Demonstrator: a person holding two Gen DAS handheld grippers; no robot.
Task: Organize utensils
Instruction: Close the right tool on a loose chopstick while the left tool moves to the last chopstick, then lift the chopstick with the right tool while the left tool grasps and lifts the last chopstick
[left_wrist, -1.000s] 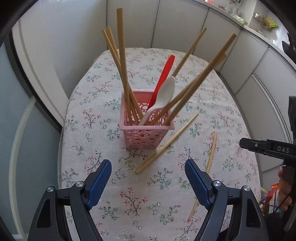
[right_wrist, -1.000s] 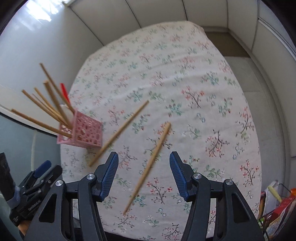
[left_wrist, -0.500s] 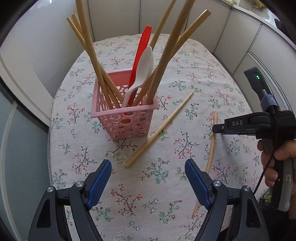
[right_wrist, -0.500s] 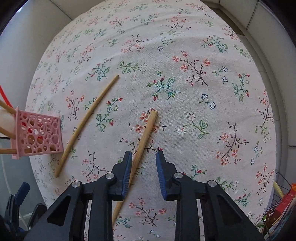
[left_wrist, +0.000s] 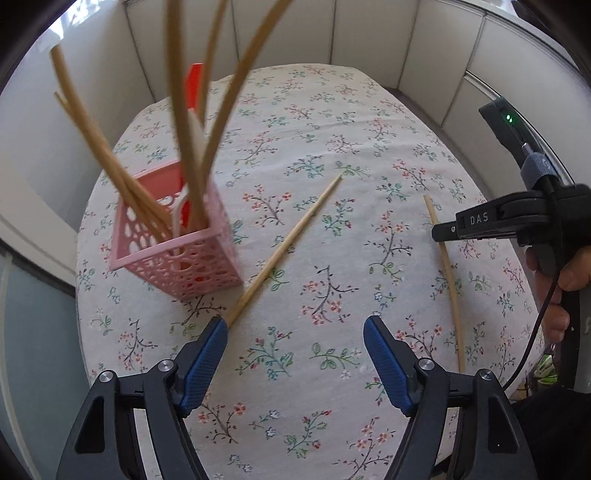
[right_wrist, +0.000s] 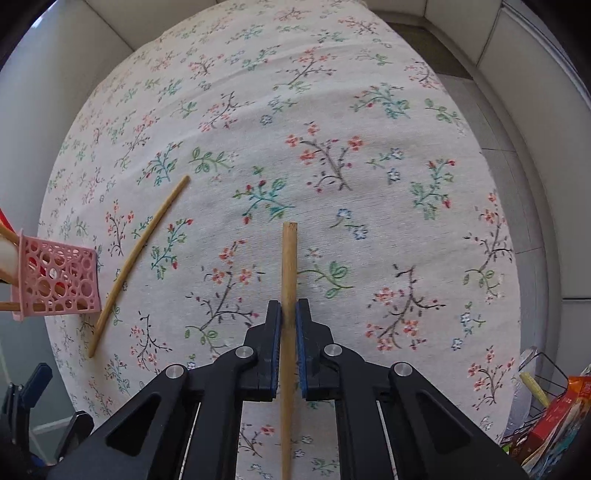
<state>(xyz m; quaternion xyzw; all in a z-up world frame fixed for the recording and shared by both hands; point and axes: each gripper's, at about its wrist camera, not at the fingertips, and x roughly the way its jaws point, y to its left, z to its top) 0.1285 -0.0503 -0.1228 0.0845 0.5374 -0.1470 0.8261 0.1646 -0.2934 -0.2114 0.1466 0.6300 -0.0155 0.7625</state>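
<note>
At the far left stands the pink lattice basket (left_wrist: 177, 254), crowded with upright chopsticks (left_wrist: 184, 122), a white spoon (left_wrist: 194, 136) and a red utensil (left_wrist: 194, 79); those tall sticks lean across the upper part of my left view. Just right of the basket a loose chopstick (left_wrist: 284, 247) lies slanted on the cloth, its near end touching the tip of my left gripper (left_wrist: 295, 328)'s left finger. My left fingers are spread and closing, with only bare cloth between them. Further right, my right gripper (right_wrist: 288, 314) has its fingers pressed together on a second chopstick (right_wrist: 289, 258), which runs straight between the blue pads and pokes out toward the far side. In the left view that same stick lies on the cloth under the black nose of the right tool, with my right hand (left_wrist: 569, 280) wrapped round its handle. The table (right_wrist: 369, 110) wears a pale cloth printed with small flowers. White panelled walls (left_wrist: 369, 33) curve round its far side, and at the near right edge sits a wire rack with colourful packets (right_wrist: 554, 413).
</note>
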